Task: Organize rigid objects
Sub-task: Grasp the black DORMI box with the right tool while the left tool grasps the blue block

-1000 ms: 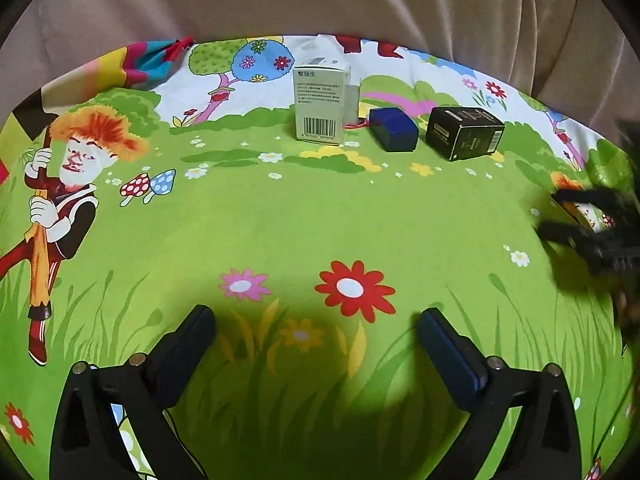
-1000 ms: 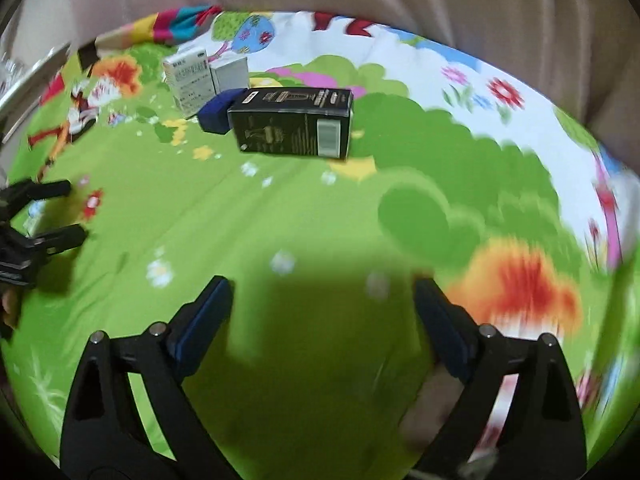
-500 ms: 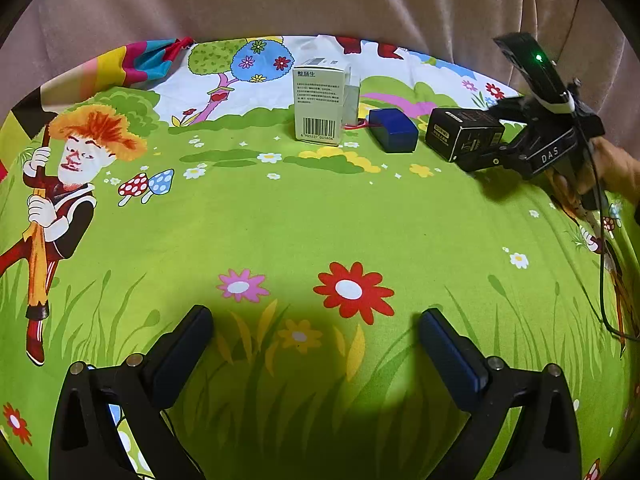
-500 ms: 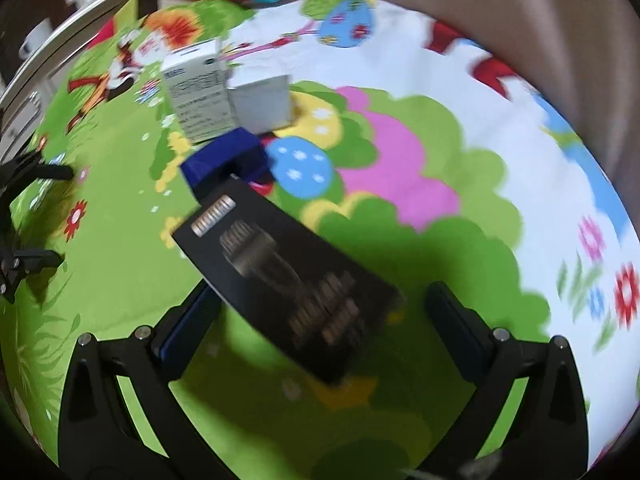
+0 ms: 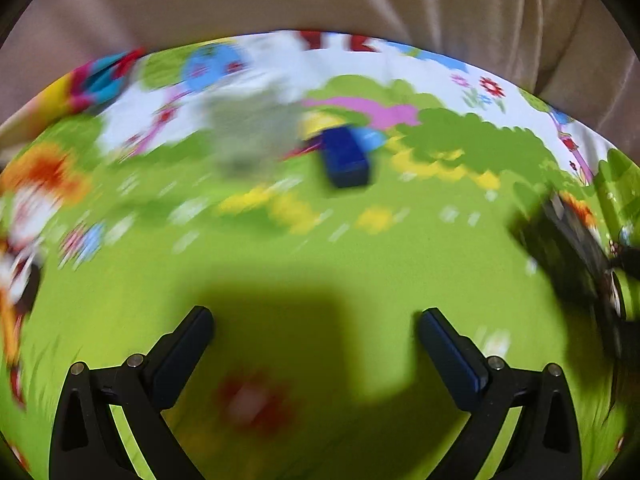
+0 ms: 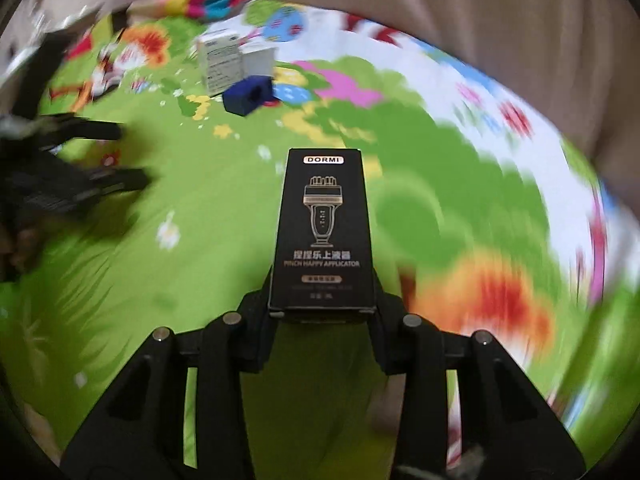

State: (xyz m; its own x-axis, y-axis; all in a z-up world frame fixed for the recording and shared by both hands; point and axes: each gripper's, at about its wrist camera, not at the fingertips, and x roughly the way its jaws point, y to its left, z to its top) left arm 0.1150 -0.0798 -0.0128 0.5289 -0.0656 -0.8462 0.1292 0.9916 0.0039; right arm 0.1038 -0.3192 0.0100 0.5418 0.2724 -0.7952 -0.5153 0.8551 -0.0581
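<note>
The right gripper (image 6: 322,300) is closing on the black box (image 6: 323,232), pads against its sides, above the green cloth (image 6: 208,280). Beyond the black box – blue box (image 6: 248,95), then white box (image 6: 219,65). Left gripper (image 5: 316,338) gapes wide – empty.

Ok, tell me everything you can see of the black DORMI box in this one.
The black box is a slim cardboard carton, gold applicator drawing under a DORMI label, Chinese text and "PINCH HAPPY APPLICATOR" below. It sticks out forward between the right gripper fingers, whose closing jaws press its near end on both sides, above the green cartoon cloth. Nothing else touches it.
</note>
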